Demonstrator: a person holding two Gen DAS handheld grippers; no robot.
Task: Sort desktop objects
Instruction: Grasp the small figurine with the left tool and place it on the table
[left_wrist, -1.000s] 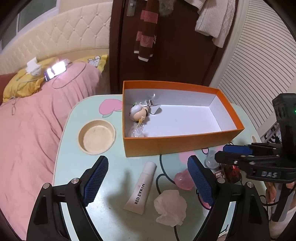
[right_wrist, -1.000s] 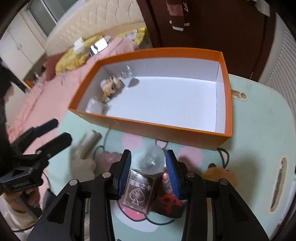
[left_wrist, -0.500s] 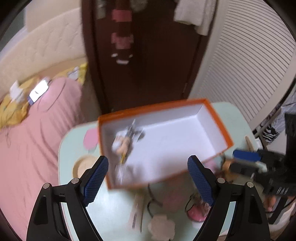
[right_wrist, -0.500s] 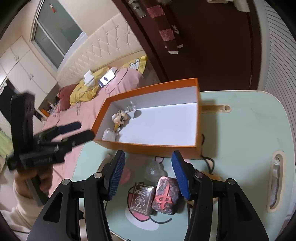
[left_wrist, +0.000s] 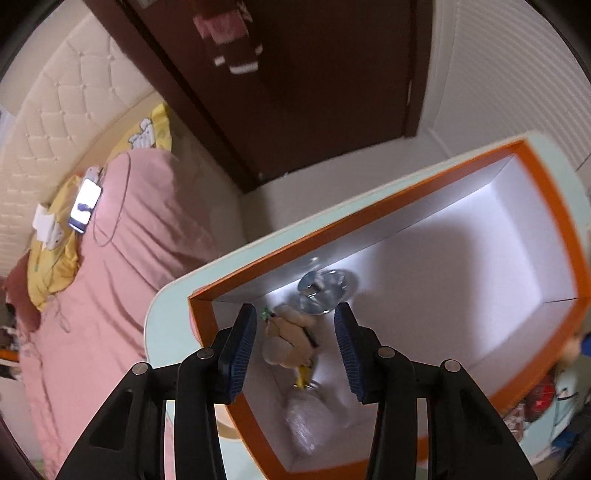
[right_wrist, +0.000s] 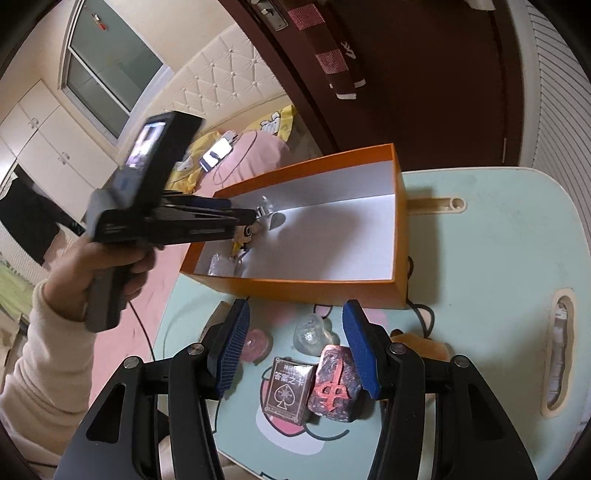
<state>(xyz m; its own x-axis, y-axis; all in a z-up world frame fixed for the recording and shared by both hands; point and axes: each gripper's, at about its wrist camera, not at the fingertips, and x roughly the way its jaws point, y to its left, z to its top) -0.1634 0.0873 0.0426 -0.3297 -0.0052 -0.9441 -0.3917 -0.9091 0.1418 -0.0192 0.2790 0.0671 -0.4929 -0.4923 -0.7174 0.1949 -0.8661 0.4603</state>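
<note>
Left gripper (left_wrist: 294, 349) jaws released above blurry, likely figurine (left_wrist: 290, 341), in orange box (left_wrist: 554, 206); right gripper (right_wrist: 295, 352) jaws released.

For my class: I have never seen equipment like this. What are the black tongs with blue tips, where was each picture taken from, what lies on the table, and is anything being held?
No robot here: a person holds a trigger-operated hand-held gripper in each hand, each carrying a camera that looks along its two blue-padded fingers.

The left wrist view shows the left hand-held gripper, open, above the orange box. Inside the box lie a small figurine, a shiny metal piece and a clear wrapped item.

The right wrist view shows the right hand-held gripper, also open, above the pale green table. Below it are a card deck, a dark stone block with a red mark, a clear plastic piece and a pink round item. That view also shows the person's left hand gripping its tool.

Neither gripper holds anything.
</note>
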